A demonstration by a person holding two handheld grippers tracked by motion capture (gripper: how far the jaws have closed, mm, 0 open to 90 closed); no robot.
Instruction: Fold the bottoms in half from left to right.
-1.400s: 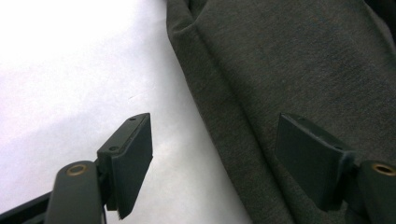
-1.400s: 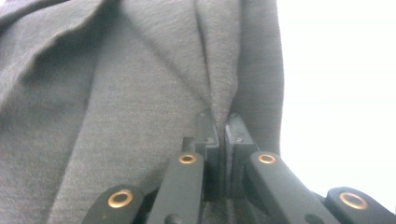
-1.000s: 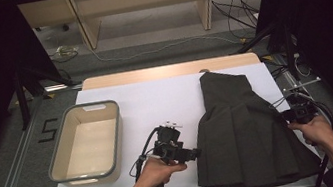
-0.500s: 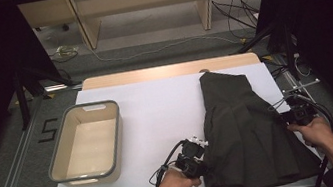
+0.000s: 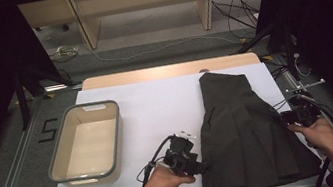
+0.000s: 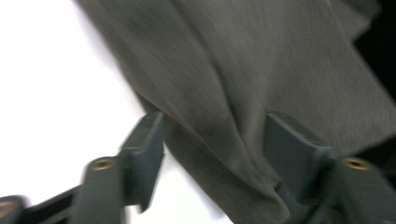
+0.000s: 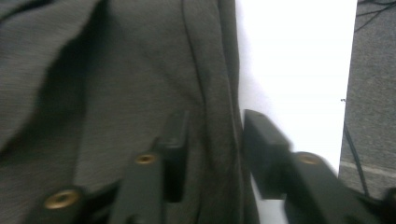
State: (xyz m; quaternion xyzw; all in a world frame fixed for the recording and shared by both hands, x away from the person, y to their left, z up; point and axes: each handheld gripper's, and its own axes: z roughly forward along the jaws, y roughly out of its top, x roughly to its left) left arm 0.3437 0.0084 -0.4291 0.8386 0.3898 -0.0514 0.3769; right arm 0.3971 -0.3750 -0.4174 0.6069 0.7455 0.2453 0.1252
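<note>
Both grippers' jaws just opened around skirt (image 5: 246, 131) edges

Empty beige tub (image 5: 86, 142) on white tabletop (image 5: 156, 105)

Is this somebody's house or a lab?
Likely a lab or test room: a white table on metal rails, loose cables across the floor, and only a dark garment and a bin laid out.

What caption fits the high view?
Two handheld grippers, left gripper and right gripper, flank a dark skirt beside a tub.
</note>
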